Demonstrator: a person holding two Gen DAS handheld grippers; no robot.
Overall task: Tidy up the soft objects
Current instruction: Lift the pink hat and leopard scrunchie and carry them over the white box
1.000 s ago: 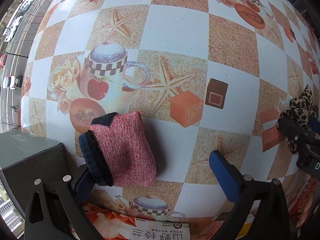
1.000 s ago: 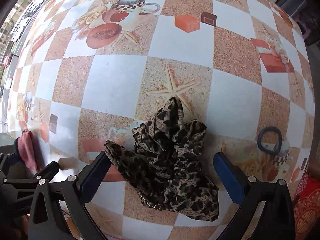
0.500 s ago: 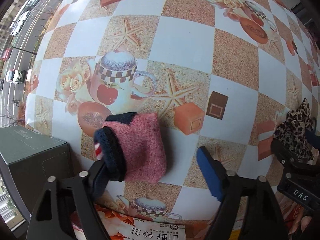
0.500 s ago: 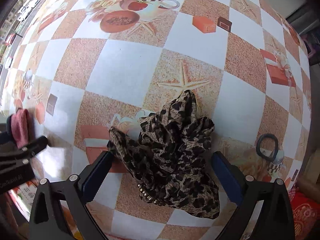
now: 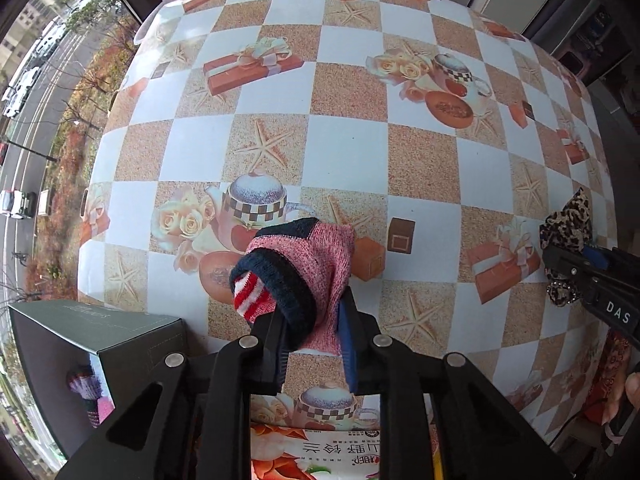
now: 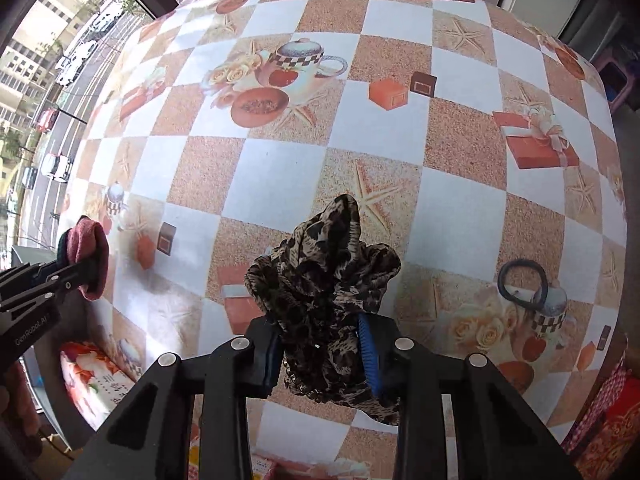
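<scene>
1. Since a second ago both grippers have come up off the table (image 5: pixel 352 148) with their loads; each pair of jaws has just been closing, and cloth now sits between them.
2. One table, covered by a checked cloth printed with starfish, cups and gift boxes; its far edge and its window-side edge show in both views, and most of the surface is bare.
3. One dark green box (image 5: pixel 96 344) stands at the near left corner, just beside the left gripper.
4. One leopard-print cloth (image 6: pixel 328 280), bunched, is clamped in the right gripper (image 6: pixel 320 352) and hangs clear above the table.
5. One pink knitted sock (image 5: pixel 308 272) with a navy cuff and a red-and-white striped piece inside is pinched in the left gripper (image 5: pixel 312 336), lifted off the surface.
6. One black hair tie (image 6: pixel 522 284) lies flat on the table, to the right of the leopard-print cloth and apart from it.
</scene>
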